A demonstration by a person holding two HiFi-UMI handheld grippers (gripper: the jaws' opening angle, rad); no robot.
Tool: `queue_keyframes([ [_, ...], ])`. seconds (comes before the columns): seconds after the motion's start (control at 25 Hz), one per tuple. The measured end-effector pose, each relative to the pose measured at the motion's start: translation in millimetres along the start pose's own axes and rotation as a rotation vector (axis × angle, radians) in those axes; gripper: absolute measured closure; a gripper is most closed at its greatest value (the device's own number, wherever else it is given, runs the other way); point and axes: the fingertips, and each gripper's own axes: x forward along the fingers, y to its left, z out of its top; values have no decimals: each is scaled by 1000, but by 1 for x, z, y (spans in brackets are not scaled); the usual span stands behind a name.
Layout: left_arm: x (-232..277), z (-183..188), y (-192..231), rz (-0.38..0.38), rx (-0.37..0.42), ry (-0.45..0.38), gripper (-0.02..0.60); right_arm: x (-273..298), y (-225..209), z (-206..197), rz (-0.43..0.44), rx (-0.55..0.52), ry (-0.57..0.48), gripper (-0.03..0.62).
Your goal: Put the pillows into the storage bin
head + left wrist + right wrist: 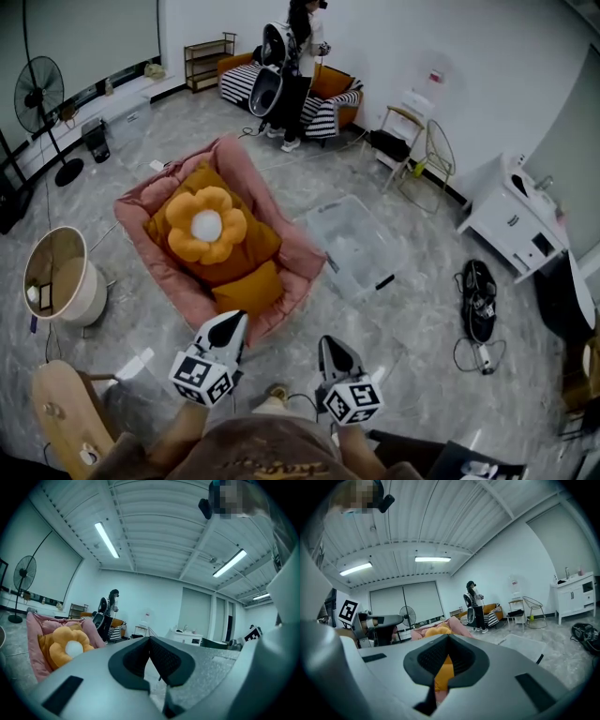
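- The left gripper (231,326) was clenched on nothing, its jaws together and pointing roughly level toward the pink floor lounger (141,239) just ahead of it.
- The pillows lay on that lounger, none of them in the bin yet. A small orange square pillow (249,288) sat nearest, just ahead of both gripper tips. A flower-shaped pillow (206,225) rested farther ahead on a large orange cushion (246,249).
- The right gripper (331,345) was likewise closed and empty, and in its own view the orange pillow showed beyond its shut jaws.
- The clear storage bin (367,246) stood ahead and to the right of the right gripper, beside the lounger's right edge and seemingly empty.
- The step in hand looked like the approach to a first pickup.
- The next move would call for opening the jaws, reaching to the nearest pillow, pinching its soft edge and carrying it right to the bin.
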Motion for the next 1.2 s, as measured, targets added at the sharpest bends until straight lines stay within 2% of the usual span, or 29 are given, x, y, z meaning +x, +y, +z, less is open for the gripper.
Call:
queue_keyframes([
  [0.24,39,1,7,70,1,-22,578,24,-43,7,44,0,16,593],
  [0.64,68,0,25,159,9,-16,578,63,-70,15,104,15,40,593],
  [1.2,144,3,72,198,13,-22,578,138,-121,31,116,9,59,592],
])
